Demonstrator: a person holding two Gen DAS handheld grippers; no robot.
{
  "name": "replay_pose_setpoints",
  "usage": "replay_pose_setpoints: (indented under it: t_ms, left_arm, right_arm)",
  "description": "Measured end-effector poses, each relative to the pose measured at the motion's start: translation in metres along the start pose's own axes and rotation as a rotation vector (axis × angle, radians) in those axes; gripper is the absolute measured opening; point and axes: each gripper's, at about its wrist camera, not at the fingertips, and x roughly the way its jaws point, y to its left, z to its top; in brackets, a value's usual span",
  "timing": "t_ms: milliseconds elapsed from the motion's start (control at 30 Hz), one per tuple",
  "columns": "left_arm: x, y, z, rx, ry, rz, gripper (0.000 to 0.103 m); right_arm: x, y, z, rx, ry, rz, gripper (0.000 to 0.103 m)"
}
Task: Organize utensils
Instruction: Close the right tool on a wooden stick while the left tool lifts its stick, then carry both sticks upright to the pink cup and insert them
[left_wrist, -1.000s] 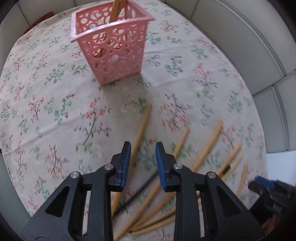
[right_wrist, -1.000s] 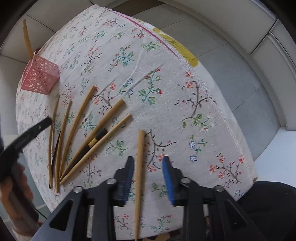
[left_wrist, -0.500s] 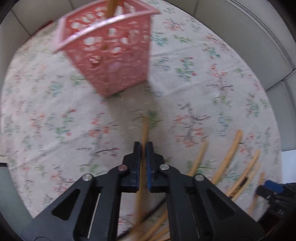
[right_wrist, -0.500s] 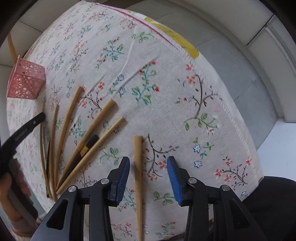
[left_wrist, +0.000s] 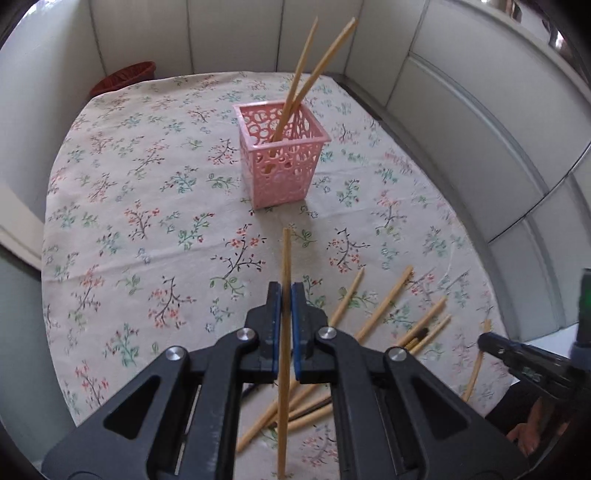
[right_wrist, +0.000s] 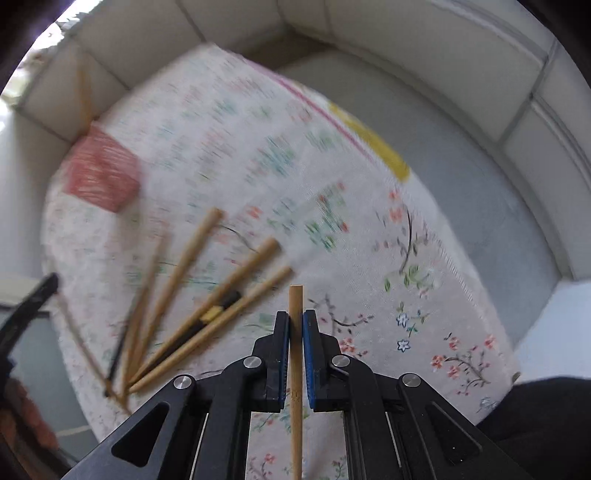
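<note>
Left gripper (left_wrist: 283, 295) clamped on a bamboo chopstick (left_wrist: 285, 258), stick running along the fingers, tip aimed at the pink basket (left_wrist: 280, 162). Two sticks already leaning inside. Probably best to tilt near vertical, thin end down, release only once past the rim, clear of the leaning pair. Loose pile (left_wrist: 384, 325) on the tablecloth (left_wrist: 147, 206) to the right. Right gripper (right_wrist: 295, 332) likewise closed on its own chopstick (right_wrist: 296, 306); view blurred. Feed one at a time, left first.
</note>
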Motion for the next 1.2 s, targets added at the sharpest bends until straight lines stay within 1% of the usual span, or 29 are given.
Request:
replay_pose_setpoints:
  t_ms: [67,133,200,267,367,500,667,933,1033,1200]
  left_arm:
    - [-0.016,0.000,-0.005,-0.031,-0.038,-0.028,0.006]
    - [-0.030,0.003,-0.013,-0.047,-0.078,-0.034,0.006]
    - [-0.047,0.001,-0.021,-0.057,-0.120,-0.039,0.006]
    - [-0.061,-0.003,-0.026,-0.061,-0.155,-0.034,0.006]
    - [-0.084,-0.011,-0.029,-0.053,-0.203,-0.029,0.006]
    - [-0.113,-0.021,-0.025,-0.039,-0.266,-0.020,0.006]
    - [-0.140,-0.033,-0.011,-0.019,-0.325,-0.015,0.006]
    - [-0.158,-0.044,0.017,-0.011,-0.356,-0.010,0.006]
    - [-0.162,-0.044,0.034,-0.016,-0.374,-0.012,0.006]
    - [-0.163,-0.040,0.065,-0.040,-0.404,-0.013,0.006]
  right_arm:
    - [-0.032,0.007,-0.003,-0.063,-0.102,0.033,0.008]
    - [-0.051,0.015,-0.006,-0.107,-0.169,0.047,0.008]
    - [-0.077,0.015,-0.007,-0.152,-0.228,0.072,0.008]
    - [-0.093,0.017,-0.008,-0.181,-0.263,0.093,0.008]
    - [-0.107,0.021,-0.008,-0.198,-0.290,0.126,0.008]
    - [-0.125,0.024,-0.001,-0.210,-0.322,0.147,0.008]
    - [-0.144,0.029,0.022,-0.214,-0.347,0.173,0.008]
    - [-0.180,0.053,0.066,-0.233,-0.424,0.210,0.008]
    - [-0.197,0.067,0.084,-0.248,-0.469,0.225,0.008]
    - [-0.212,0.091,0.107,-0.274,-0.532,0.251,0.008]
